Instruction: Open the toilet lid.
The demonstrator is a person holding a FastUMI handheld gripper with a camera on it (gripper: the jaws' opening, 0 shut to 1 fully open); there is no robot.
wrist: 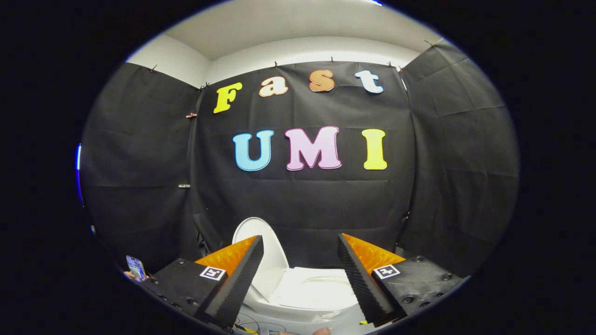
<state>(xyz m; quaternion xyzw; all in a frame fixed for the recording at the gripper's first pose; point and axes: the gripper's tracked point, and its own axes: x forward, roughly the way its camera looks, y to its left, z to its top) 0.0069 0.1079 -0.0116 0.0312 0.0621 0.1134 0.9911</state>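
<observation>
The toilet lid [260, 237] stands raised in the lower middle of the frame, leaning toward the black cloth wall [302, 200], with the white toilet bowl [316, 291] open below. The hand-held gripper [300, 279] is spread wide, holding nothing. If the lid is not resting past vertical, I reckon it could fall shut. A phone [135, 267] shows at lower left.

A recording booth: black cloth walls [302, 204] around a white toilet [307, 293].
</observation>
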